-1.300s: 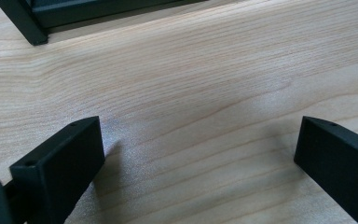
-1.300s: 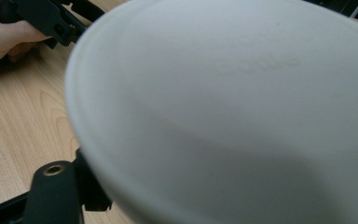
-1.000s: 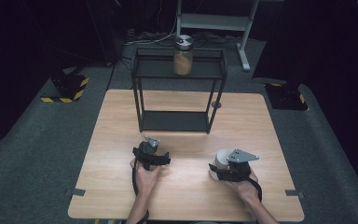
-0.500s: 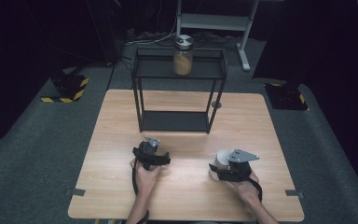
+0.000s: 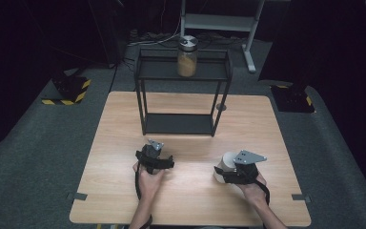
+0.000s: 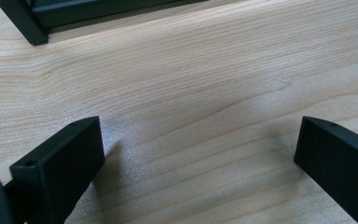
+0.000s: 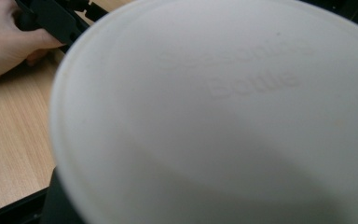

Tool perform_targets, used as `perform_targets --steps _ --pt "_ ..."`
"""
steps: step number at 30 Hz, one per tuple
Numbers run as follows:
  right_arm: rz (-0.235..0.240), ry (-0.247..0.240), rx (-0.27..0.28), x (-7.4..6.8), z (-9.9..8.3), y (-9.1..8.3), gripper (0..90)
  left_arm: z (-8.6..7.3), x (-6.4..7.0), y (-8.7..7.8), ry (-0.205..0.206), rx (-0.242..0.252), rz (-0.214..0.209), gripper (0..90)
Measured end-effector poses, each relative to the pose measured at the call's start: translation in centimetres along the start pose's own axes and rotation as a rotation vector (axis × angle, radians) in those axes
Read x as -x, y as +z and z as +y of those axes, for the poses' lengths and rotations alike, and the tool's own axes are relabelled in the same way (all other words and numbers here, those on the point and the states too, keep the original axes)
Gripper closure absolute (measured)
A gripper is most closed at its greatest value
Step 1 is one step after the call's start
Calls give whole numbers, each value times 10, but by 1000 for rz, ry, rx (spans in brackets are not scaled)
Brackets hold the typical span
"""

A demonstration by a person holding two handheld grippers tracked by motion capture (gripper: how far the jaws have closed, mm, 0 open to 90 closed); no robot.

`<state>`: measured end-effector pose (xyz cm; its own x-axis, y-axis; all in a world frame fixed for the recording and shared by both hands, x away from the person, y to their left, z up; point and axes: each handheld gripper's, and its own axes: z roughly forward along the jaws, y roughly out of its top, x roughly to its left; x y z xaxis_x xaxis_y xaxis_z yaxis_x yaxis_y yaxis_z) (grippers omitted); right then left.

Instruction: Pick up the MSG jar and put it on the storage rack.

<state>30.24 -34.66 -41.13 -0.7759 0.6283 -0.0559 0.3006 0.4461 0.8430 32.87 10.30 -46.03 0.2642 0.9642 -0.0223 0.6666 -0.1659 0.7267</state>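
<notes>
I judge the white bottle (image 7: 223,121), pinched in my right gripper (image 5: 232,168) at table 5 o'clock, light, smooth, slip-prone; left gripper (image 6: 200,154) jaws spread, empty.

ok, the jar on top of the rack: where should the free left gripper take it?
Probably around the glass body of the jar, below its grey lid. It stands upright at mid-shelf on the black rack, open in front, so come level from the person's side. The left gripper is open over bare table.
</notes>
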Motion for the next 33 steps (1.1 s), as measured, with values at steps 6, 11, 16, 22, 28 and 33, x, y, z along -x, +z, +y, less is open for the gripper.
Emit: perform_targets --steps 6,11,16,22,28,33 --pt "14 -22 9 2 12 -5 339 0 0 0 0 1 0 15" --pt "45 -33 19 9 28 -10 340 0 0 0 0 0 0 15" --pt "57 -42 28 13 41 -15 339 0 0 0 0 0 0 15" --pt "72 -61 28 21 70 -22 340 0 0 0 0 1 0 15" --pt "83 -78 40 29 95 -28 340 0 0 0 0 0 0 15" --pt "97 -83 40 37 117 -32 340 0 0 0 0 1 0 15"
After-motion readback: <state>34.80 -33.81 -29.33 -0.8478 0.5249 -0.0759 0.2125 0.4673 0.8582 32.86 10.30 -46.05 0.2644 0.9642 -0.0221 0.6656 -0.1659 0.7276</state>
